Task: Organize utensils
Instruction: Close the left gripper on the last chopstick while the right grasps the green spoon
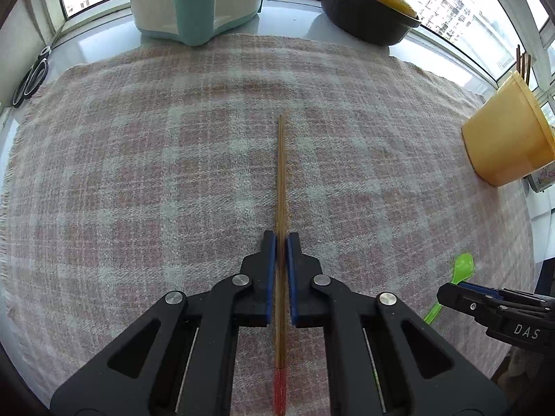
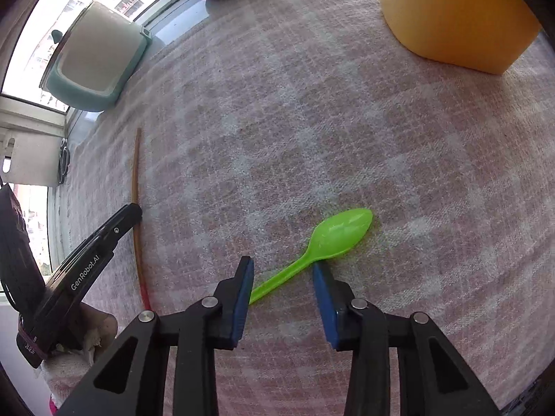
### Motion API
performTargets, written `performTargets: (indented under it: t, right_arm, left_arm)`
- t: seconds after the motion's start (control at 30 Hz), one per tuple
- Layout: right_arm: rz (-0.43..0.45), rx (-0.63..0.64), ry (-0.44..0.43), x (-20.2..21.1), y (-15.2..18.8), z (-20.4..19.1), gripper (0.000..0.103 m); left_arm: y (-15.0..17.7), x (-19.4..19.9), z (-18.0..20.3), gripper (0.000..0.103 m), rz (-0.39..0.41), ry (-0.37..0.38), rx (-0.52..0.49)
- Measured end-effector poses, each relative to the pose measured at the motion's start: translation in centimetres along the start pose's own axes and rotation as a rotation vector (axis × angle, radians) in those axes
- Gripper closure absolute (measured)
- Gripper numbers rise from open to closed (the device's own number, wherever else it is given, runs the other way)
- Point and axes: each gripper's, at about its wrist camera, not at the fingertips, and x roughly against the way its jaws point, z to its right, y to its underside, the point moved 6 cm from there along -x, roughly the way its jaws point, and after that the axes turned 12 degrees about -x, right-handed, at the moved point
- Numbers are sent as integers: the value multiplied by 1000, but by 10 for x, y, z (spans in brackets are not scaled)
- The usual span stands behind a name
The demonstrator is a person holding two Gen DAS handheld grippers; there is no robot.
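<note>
The left tongs [image 1: 281, 239] are clenched on the chopsticks [image 1: 281, 173], gripped near their red ends to lift them off the cloth [image 1: 138, 173] on the desk, likely toward the yellow cup [image 1: 506, 138]. The right tongs [image 2: 281, 265] stand released, straddling the green spoon [image 2: 322, 242] handle, ready to close on it

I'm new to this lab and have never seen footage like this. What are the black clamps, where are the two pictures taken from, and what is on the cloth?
No robot here: a person holds a two-finger clamp in each hand, and each carries a wide-angle camera looking along its fingers. One picture is from the left tool, the other from the right tool.

The left tool is shut on chopsticks, wooden with red ends, which seem to lie along the checked cloth. The right tool is open, its fingers either side of the handle of a green spoon that lies on the cloth.

Farther back stand a yellow cup with more sticks in it, a black pot with a yellow lid, and a white and teal container.
</note>
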Motion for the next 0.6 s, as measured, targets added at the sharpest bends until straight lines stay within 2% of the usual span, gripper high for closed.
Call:
performTargets:
  t: [0.2, 0.4, 0.5, 0.6]
  right_arm:
    - [58, 160, 152, -9, -17, -30, 67]
    - [82, 279, 219, -18, -24, -54, 88]
    - [82, 318, 189, -21, -24, -67, 95]
    - [105, 362, 155, -21, -23, -76, 96]
  left_arm:
    - [7, 6, -12, 98, 7, 49, 63]
    - [8, 7, -18, 98, 11, 72, 89]
    - [9, 7, -22, 98, 8, 103, 109]
    - [7, 7, -23, 98, 3, 102, 93]
